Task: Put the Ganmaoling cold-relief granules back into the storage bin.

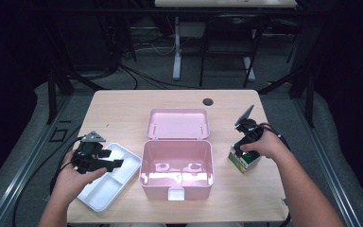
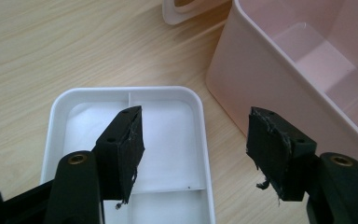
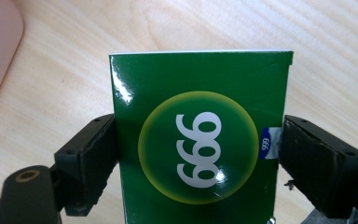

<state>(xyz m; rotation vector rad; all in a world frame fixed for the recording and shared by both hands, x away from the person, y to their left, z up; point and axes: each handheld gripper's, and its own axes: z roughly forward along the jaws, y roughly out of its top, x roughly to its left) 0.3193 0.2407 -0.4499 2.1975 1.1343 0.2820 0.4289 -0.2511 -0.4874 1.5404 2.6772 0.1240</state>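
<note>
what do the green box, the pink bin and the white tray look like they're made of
Green box: likely glossy printed cardboard, with sharp folded edges and light glare on its face. Pink bin: seemingly moulded plastic, smooth with a soft sheen and rounded rim. White tray: probably plastic too, semi-gloss, with rounded corners and moulded dividers.

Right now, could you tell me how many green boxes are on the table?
1. The green box stands at the right side of the table, right of the pink bin, between the right gripper's jaws. Nothing hints at others hidden.
</note>
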